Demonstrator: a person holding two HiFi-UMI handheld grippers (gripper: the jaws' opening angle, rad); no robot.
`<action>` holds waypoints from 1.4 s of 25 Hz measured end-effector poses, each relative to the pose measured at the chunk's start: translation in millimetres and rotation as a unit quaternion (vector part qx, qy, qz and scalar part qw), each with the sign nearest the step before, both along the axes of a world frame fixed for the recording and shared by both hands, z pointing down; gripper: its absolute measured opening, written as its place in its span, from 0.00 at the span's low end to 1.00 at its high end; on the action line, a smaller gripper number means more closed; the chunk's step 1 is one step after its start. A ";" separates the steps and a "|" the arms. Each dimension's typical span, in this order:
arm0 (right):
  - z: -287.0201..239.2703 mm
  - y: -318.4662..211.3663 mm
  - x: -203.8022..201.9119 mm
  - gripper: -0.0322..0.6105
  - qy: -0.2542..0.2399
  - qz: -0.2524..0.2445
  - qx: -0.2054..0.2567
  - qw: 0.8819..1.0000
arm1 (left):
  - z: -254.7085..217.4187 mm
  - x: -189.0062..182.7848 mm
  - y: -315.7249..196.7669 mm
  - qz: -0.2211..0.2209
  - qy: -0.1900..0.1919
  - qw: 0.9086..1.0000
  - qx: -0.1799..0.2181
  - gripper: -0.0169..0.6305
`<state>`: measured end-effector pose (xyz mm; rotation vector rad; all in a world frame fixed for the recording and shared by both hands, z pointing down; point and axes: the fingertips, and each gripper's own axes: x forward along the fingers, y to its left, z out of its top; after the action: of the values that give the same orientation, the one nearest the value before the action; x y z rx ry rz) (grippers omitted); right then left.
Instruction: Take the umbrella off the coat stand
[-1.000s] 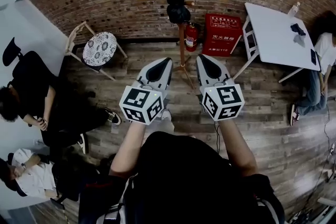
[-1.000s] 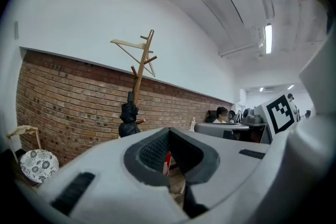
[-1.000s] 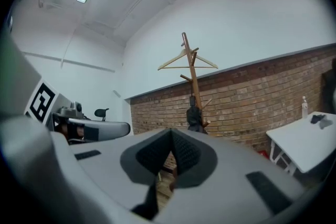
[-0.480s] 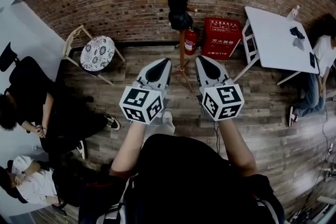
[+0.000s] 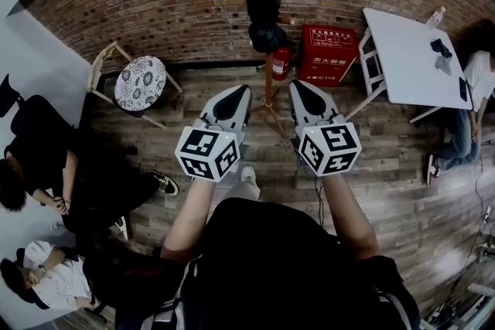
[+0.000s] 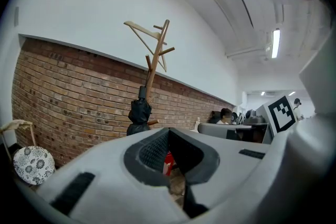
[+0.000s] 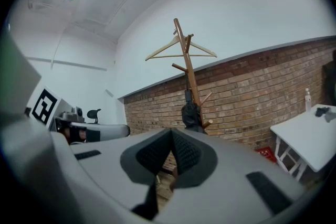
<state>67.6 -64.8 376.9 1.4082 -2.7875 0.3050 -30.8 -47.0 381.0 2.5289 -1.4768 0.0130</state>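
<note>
A black folded umbrella (image 5: 264,15) hangs on the pole of the wooden coat stand (image 5: 269,69) in front of the brick wall. My left gripper (image 5: 238,93) and right gripper (image 5: 298,87) point at the stand from either side of its base, well short of the umbrella. In the left gripper view the umbrella (image 6: 139,115) hangs on the stand (image 6: 152,68) above and left of the shut, empty left gripper (image 6: 169,139). The right gripper view has the umbrella (image 7: 191,113) on the stand (image 7: 188,65) just above the right gripper (image 7: 172,136), which is also shut and empty.
Wooden hangers (image 7: 181,50) sit at the stand's top. A red fire extinguisher (image 5: 279,62) and red box (image 5: 328,52) stand by its base. A round patterned stool (image 5: 139,83) is left, a white table (image 5: 410,50) right. People sit at the left (image 5: 39,166) and right (image 5: 472,89).
Both grippers have moved forward toward the coat stand together; the umbrella now sits lower in the head view, nearer the tips. Both stay shut.
</note>
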 end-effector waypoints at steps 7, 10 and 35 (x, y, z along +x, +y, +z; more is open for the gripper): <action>6.8 -33.6 -6.3 0.09 0.006 0.003 -0.011 1.000 | 7.4 -4.1 -34.8 0.005 0.001 1.000 -0.010 0.05; 6.0 -49.3 -10.8 0.09 0.009 0.007 -0.013 1.000 | 8.3 -9.1 -50.5 0.008 0.003 1.000 -0.013 0.05; 12.0 -133.2 -43.0 0.09 0.042 0.089 -0.038 0.994 | 12.9 -43.2 -151.6 0.076 0.054 0.995 -0.039 0.05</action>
<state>24.6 -198.1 388.9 1.6149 -2.5604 0.3409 -74.0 -198.5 393.9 2.5299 -1.2189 -0.0423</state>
